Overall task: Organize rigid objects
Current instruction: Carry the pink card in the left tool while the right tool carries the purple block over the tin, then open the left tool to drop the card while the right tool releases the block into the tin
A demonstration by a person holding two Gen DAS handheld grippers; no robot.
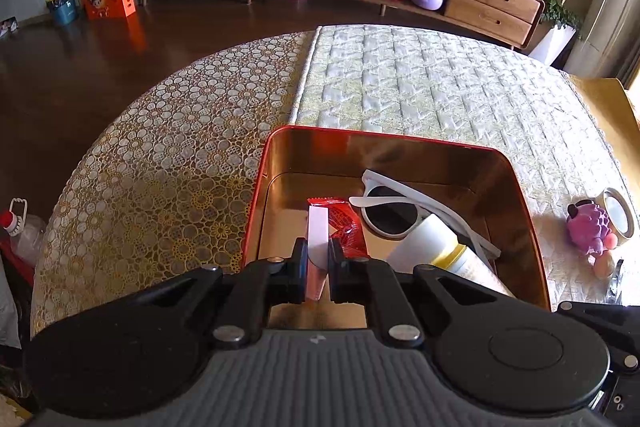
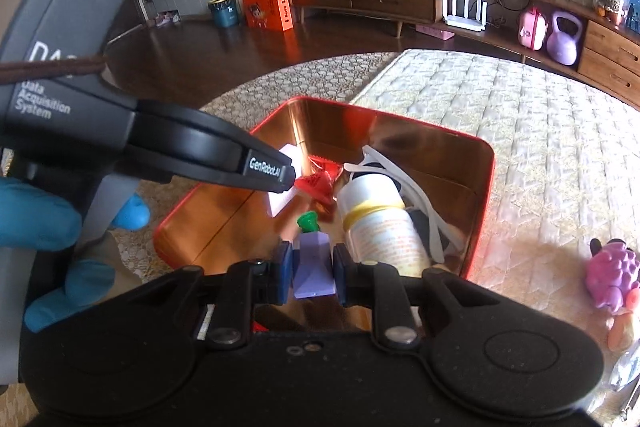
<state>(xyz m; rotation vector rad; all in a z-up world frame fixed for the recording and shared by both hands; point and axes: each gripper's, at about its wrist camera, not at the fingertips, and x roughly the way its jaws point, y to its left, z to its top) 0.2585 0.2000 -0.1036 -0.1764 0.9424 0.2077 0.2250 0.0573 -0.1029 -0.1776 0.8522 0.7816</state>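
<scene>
**Both grippers hold items over the red tin**

The left gripper is clamped narrow on a thin white flat piece, which stands on its edge above the near part of the red tin. The right gripper squeezes a small purple block with a green tip; it is above the near edge of the same tin.

Inside the tin lie white sunglasses, a white tube with a yellow band and a red wrapper.

The tin sits on a quilted cloth. To the right, on the cloth, rest a purple toy and a tape roll, just beside each other. A blue-gloved hand holds the left gripper.
</scene>
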